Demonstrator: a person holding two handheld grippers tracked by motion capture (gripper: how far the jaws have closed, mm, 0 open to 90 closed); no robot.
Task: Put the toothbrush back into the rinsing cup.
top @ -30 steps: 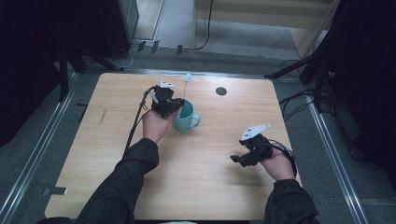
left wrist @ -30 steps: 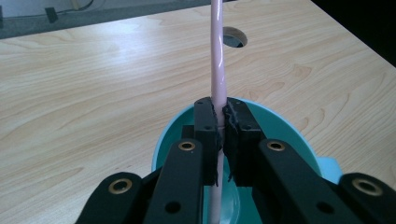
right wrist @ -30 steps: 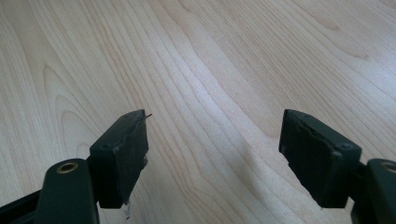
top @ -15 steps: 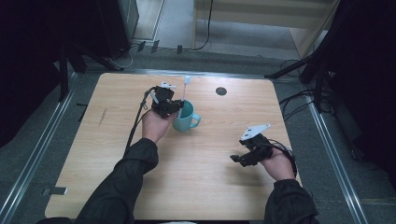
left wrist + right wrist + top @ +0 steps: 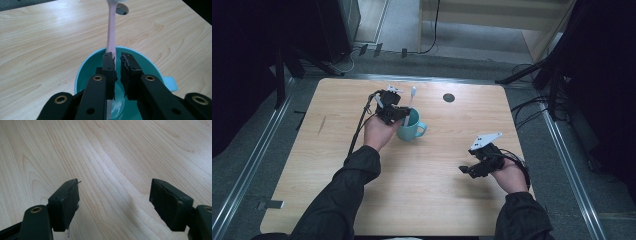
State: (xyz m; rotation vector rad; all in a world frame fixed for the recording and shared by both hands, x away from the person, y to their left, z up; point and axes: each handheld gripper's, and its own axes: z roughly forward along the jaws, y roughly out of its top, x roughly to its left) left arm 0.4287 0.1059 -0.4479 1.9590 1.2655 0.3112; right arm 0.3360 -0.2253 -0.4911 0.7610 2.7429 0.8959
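A teal mug with a handle stands on the wooden table, left of middle. A pale pink toothbrush stands tilted in it, head up. My left gripper hovers over the mug's left rim. In the left gripper view the mug lies under my left gripper. Its jaws have just been opening and now stand a narrow gap apart. The toothbrush handle runs by the left jaw's tip; nothing is pinched in the gap. My right gripper rests low at the right, open over bare wood.
A small round hole sits in the tabletop near the far edge, beyond the mug. Cables trail from both grippers. Metal rails run along the table's left and right sides, and dark equipment stands around it.
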